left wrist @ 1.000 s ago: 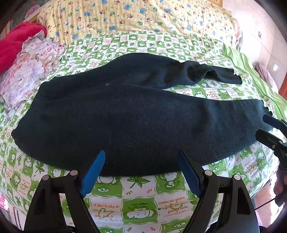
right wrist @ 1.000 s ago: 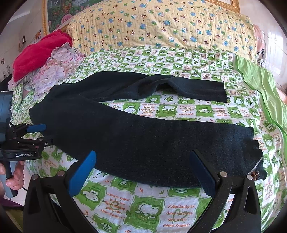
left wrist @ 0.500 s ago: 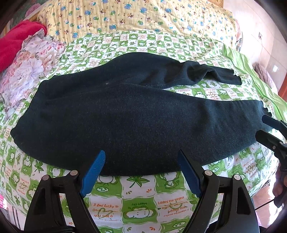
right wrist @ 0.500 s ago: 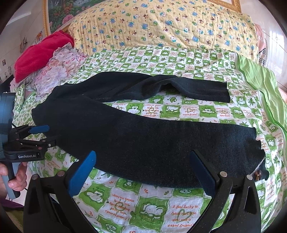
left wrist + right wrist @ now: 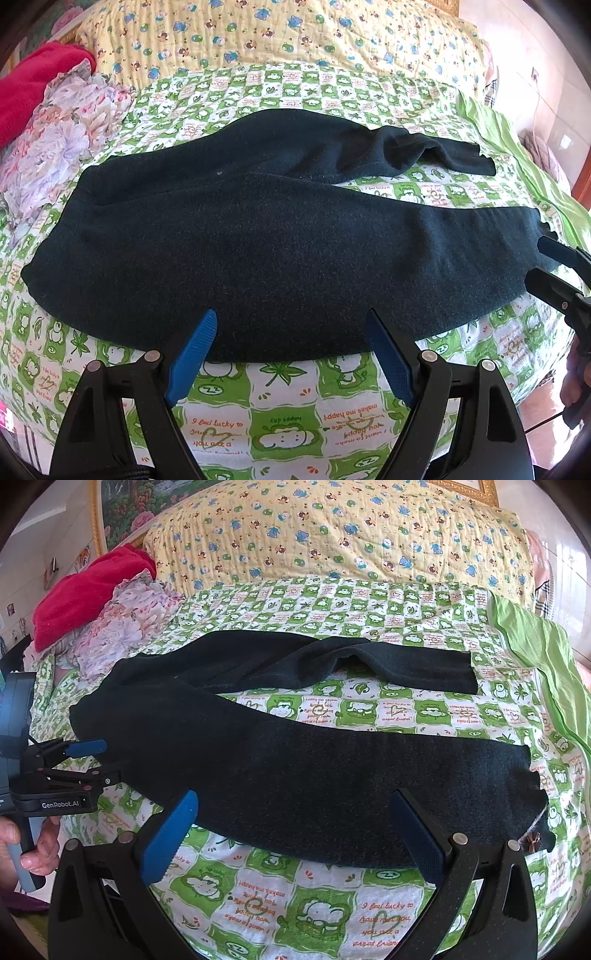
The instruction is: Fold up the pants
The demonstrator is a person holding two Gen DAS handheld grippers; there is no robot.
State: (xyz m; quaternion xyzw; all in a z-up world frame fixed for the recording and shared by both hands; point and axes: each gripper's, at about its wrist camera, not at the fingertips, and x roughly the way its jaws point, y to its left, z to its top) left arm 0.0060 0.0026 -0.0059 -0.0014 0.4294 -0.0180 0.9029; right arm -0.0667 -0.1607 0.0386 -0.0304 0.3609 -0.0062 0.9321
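Observation:
Dark navy pants (image 5: 258, 243) lie spread flat on the green-and-white patterned bed sheet (image 5: 280, 417), waist at the left, two legs running right and apart. In the right wrist view the pants (image 5: 295, 775) show the near leg's cuff at the right. My left gripper (image 5: 291, 325) is open and empty, its blue pads over the near edge of the pants by the waist. My right gripper (image 5: 295, 808) is open and empty over the near leg's edge. Each gripper also shows in the other view: the right one (image 5: 543, 262) by the cuff, the left one (image 5: 92, 760) by the waist.
A yellow patterned quilt (image 5: 332, 539) lies at the head of the bed. A red cloth (image 5: 85, 590) and a floral garment (image 5: 125, 627) are piled at the back left. A plain green sheet (image 5: 546, 664) hangs at the right edge.
Both grippers have drifted slightly; the view of the pants has shifted a little. The pants have not moved and both grippers stay open.

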